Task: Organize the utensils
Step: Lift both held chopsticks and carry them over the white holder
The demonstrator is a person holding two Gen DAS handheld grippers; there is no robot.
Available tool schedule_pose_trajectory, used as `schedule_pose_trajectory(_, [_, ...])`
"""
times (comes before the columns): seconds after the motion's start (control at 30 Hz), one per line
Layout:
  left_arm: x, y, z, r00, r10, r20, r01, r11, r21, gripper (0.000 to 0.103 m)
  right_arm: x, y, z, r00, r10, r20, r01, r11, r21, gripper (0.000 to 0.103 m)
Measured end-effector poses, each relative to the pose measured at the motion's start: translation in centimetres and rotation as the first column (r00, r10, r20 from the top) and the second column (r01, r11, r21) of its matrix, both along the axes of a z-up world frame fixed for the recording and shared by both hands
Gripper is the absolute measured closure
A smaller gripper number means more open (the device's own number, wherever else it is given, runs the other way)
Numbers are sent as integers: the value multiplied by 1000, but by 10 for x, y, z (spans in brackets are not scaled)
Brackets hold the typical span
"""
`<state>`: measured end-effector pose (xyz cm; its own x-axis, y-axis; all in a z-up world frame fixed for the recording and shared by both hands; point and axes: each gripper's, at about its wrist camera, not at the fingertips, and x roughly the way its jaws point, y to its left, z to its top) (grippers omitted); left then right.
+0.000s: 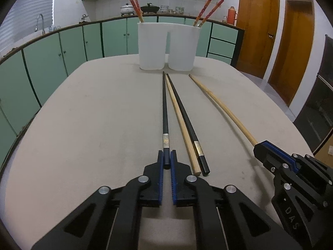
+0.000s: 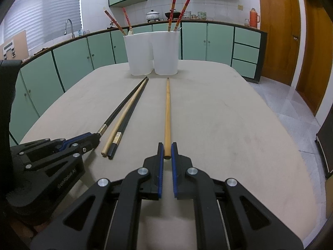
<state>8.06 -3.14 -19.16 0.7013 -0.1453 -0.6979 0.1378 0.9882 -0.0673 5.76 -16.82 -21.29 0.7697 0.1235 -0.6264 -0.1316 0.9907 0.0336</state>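
Observation:
Several long chopsticks lie on the beige table, tips toward a white two-part holder (image 1: 168, 45) at the far edge. My left gripper (image 1: 167, 159) is shut on the near end of a black chopstick (image 1: 164, 108). Beside it lie a pale wooden chopstick (image 1: 181, 125) and a second black chopstick (image 1: 185, 120). My right gripper (image 2: 167, 151) is shut on the near end of a tan wooden chopstick (image 2: 167, 108), also seen in the left wrist view (image 1: 220, 106). Both held chopsticks still rest along the table. Red chopsticks (image 1: 135, 5) stand in the holder (image 2: 153, 52).
The table (image 1: 93, 114) has rounded edges. Green kitchen cabinets (image 1: 62, 50) and a counter with pots run behind it. Wooden doors (image 1: 258, 27) stand at the right. The right gripper's body (image 1: 291, 173) shows at the left view's lower right.

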Motion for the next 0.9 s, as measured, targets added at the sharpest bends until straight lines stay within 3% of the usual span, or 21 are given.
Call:
schedule_pose_trajectory(0.2, [-5, 8, 17, 1000, 0, 30, 1, 1000, -27, 97, -2, 3, 5, 1000, 6, 15, -6, 1000, -18, 97])
schedule_pose_trajectory(0.5, [-16, 19, 73, 986, 4, 166, 6, 998, -58, 97, -4, -1, 32, 998, 14, 54, -14, 1000, 0, 97])
schedule_pose_trajectory(0.9, [-4, 21, 138, 947, 3, 322, 22, 997, -76, 97, 13, -18, 111, 991, 19, 133, -29, 997, 76, 97])
